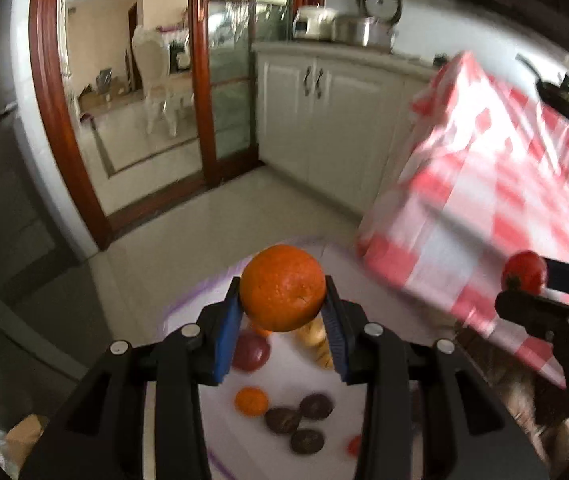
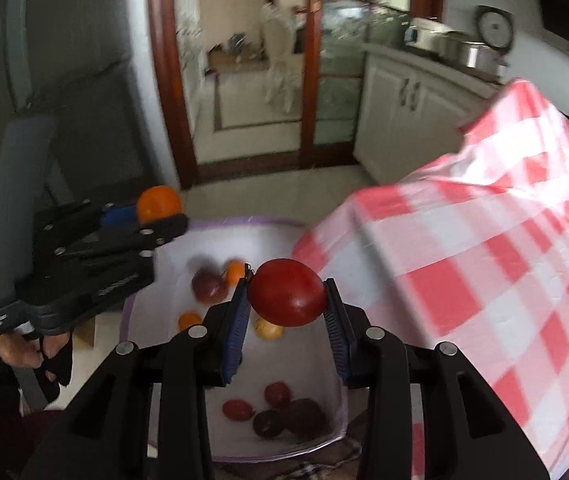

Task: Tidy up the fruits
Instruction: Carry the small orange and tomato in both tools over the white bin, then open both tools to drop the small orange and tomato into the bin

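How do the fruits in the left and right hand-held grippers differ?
The left hand-held gripper is shut on an orange, bright orange with dimpled, matte skin. The right hand-held gripper is shut on a tomato, dark red, smooth and glossy. The orange looks rounder; the tomato is a slightly flattened oval. Both are clamped between blue pads above the white bin of fruit.
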The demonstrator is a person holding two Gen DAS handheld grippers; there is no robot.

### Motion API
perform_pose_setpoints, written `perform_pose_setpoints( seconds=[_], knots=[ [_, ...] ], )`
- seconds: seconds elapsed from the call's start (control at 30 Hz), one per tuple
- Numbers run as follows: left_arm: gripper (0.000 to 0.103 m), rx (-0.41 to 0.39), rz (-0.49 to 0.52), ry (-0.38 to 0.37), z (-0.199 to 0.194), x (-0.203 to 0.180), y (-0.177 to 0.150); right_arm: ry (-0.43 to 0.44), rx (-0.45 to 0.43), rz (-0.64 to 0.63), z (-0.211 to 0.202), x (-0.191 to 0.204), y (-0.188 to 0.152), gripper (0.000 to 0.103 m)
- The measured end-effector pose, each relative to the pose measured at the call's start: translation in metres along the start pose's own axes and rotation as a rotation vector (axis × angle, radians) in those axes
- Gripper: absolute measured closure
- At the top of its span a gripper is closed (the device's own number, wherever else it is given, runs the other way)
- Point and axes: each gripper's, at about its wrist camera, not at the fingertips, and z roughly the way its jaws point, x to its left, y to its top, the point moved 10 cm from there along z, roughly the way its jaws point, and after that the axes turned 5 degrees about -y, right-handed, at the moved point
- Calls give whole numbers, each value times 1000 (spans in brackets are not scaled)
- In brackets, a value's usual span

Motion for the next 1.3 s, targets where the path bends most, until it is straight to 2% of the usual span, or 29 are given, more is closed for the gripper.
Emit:
perform_pose_setpoints(
  seconds=[0.17, 0.43, 0.7, 0.9, 1.13, 1.17, 1.2, 1.23, 1.27, 1.3],
  knots=[
    [64, 136, -11, 27, 29, 4, -46, 25, 78, -100, 24, 29, -31, 66],
    [64, 252, 2, 81, 59, 7, -88, 44, 172, -161, 56, 46, -63, 66],
    [64, 373, -60, 105, 82, 14, -125, 57, 329, -203, 100, 56, -107, 66],
    [64, 394, -52, 113, 87, 13, -129, 73, 384, -208, 112, 59, -124, 66],
    [62, 386, -67, 101, 86, 13, -127, 78, 392, -199, 110, 57, -125, 64],
    [56, 379, -69, 97, 85, 13, -126, 76, 393, -199, 113, 57, -125, 64],
    [40, 371, -72, 96, 84, 13, -125, 72, 389, -200, 112, 56, -125, 59],
    [32, 365, -77, 91, 84, 13, -123, 70, 385, -200, 112, 56, -124, 49],
    [22, 343, -90, 75, 82, 13, -118, 68, 379, -199, 110, 56, -123, 44],
    [21, 321, -95, 67, 79, 13, -113, 69, 369, -197, 108, 55, -120, 38]
  ],
)
